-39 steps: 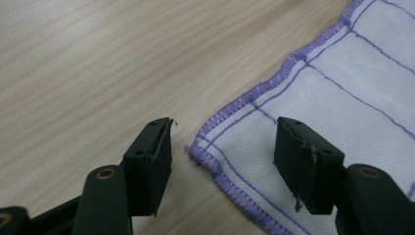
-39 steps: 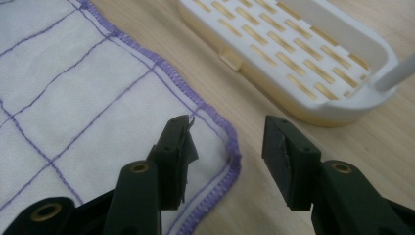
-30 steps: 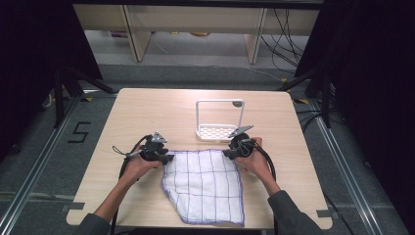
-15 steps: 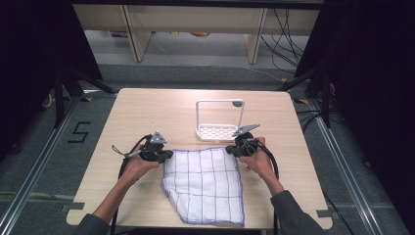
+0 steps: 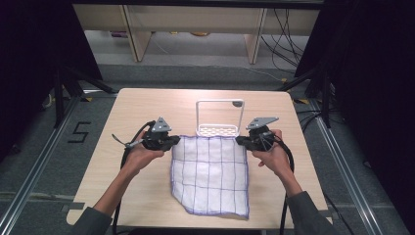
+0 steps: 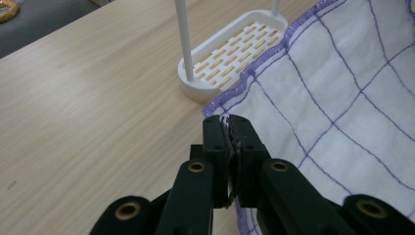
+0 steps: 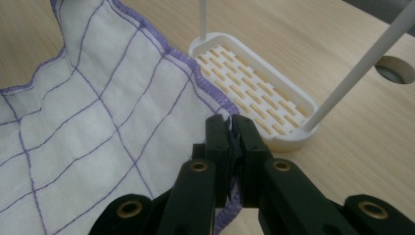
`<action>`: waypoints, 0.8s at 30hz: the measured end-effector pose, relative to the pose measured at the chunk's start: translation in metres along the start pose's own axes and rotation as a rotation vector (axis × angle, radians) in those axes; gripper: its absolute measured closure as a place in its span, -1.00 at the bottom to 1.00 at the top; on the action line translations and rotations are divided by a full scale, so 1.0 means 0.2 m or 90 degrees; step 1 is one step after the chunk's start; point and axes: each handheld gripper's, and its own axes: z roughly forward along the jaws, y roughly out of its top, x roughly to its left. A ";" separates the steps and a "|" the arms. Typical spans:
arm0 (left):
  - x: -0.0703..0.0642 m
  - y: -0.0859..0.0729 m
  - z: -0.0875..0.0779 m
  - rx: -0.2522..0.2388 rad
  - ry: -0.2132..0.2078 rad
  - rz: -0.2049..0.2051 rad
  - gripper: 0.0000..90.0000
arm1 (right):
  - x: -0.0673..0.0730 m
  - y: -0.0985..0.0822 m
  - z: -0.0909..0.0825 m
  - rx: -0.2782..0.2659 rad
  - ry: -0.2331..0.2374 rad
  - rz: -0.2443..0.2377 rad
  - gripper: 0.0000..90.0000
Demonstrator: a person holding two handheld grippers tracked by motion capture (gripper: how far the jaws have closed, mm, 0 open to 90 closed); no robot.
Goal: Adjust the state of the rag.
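In the high view, the left gripper (image 5: 172, 142) and right gripper (image 5: 240, 140) each pinched a far corner of the checked cloth (image 5: 210, 176), whose near part lay on the surface (image 5: 122, 107). In the left gripper view, the jaws were pressed onto the cloth's purple hem (the white rack (image 6: 235, 49) just beyond them). In the right gripper view, the jaws likewise clamped the hem, rack just ahead.

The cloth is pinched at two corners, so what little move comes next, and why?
Probably lift it higher toward the rack's bar. The left gripper and right gripper each pinch a far corner of the cloth, but its near part lies on the table.
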 end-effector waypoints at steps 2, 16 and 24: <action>0.01 0.01 -0.01 -0.002 0.005 0.003 0.92 | 0.00 0.00 -0.02 -0.002 -0.003 0.010 0.93; -0.10 0.02 -0.08 -0.030 -0.003 0.058 0.92 | 0.01 -0.01 -0.19 -0.020 -0.012 -0.024 0.93; -0.25 -0.14 -0.17 -0.021 -0.031 0.104 0.92 | 0.15 -0.18 -0.28 -0.032 0.026 -0.050 0.92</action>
